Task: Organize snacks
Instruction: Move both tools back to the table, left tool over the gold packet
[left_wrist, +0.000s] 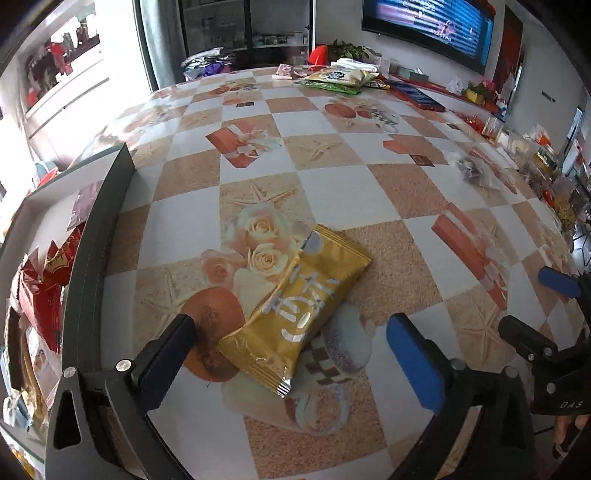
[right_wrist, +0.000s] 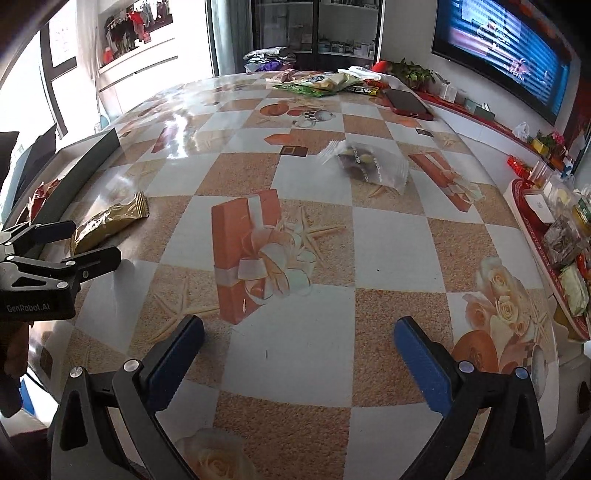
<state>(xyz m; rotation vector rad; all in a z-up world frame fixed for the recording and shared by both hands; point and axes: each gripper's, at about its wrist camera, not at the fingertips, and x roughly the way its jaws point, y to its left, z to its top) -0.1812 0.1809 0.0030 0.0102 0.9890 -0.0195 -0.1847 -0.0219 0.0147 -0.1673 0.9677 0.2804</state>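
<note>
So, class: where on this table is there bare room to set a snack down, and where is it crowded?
Free: the checked cloth between the gold packet and the clear packet, ahead of the right gripper. Crowded: the far snack pile, the red tray, the box.

Bright daylight enters from the windows (right_wrist: 48, 48) at ten o'clock, blown out white. Glare streaks the glossy tablecloth (right_wrist: 184, 122) at eleven o'clock. Strong fisheye bending, dark corners; the television (left_wrist: 428, 22) at one o'clock shows banding
</note>
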